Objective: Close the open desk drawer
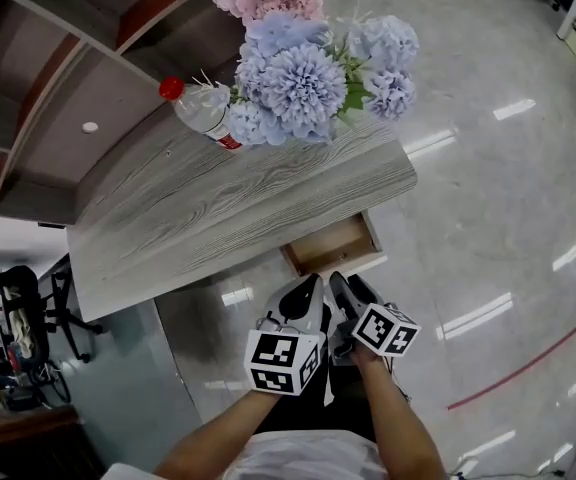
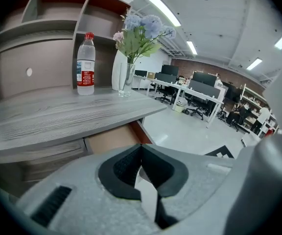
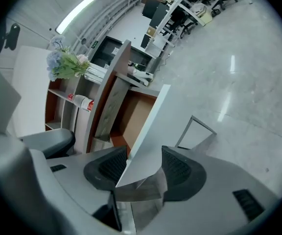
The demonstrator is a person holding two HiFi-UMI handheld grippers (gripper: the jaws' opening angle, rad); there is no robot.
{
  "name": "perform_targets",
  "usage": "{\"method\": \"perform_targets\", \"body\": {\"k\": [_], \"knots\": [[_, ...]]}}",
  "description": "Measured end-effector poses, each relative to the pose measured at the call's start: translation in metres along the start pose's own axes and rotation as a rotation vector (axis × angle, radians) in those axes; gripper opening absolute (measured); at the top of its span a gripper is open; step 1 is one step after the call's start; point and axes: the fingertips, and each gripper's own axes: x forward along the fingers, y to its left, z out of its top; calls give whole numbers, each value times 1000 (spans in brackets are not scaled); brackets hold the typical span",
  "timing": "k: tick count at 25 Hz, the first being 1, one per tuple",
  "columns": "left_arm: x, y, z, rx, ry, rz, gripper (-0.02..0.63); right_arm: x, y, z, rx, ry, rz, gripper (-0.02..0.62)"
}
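Note:
The grey wood desk (image 1: 228,208) has its drawer (image 1: 333,246) pulled out at the near right, showing a brown inside. Both grippers hang just in front of it, side by side. My left gripper (image 1: 308,293) is shut with nothing in it; in the left gripper view its pads meet at the tip (image 2: 141,151), below the drawer's open end (image 2: 114,138). My right gripper (image 1: 353,293) is rolled on its side. Its jaws stand wide, and the drawer's white front panel (image 3: 148,126) passes between the pads (image 3: 114,166) without being pressed.
A water bottle (image 1: 203,113) and a vase of blue and pink flowers (image 1: 308,68) stand on the desk's far edge. Brown shelving (image 1: 58,48) rises behind the desk. A black chair (image 1: 28,308) stands at the left. A red line (image 1: 513,373) crosses the glossy floor at the right.

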Motion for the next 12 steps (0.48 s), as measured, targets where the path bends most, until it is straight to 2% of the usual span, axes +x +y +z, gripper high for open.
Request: {"method": "perform_targets", "body": {"k": [7, 12], "knots": [[3, 9, 1, -4, 7, 1, 3, 10, -2, 0, 77, -27, -1, 184], [-1, 12, 5, 18, 5, 2, 3, 7, -1, 0, 173, -40, 4, 146]]}}
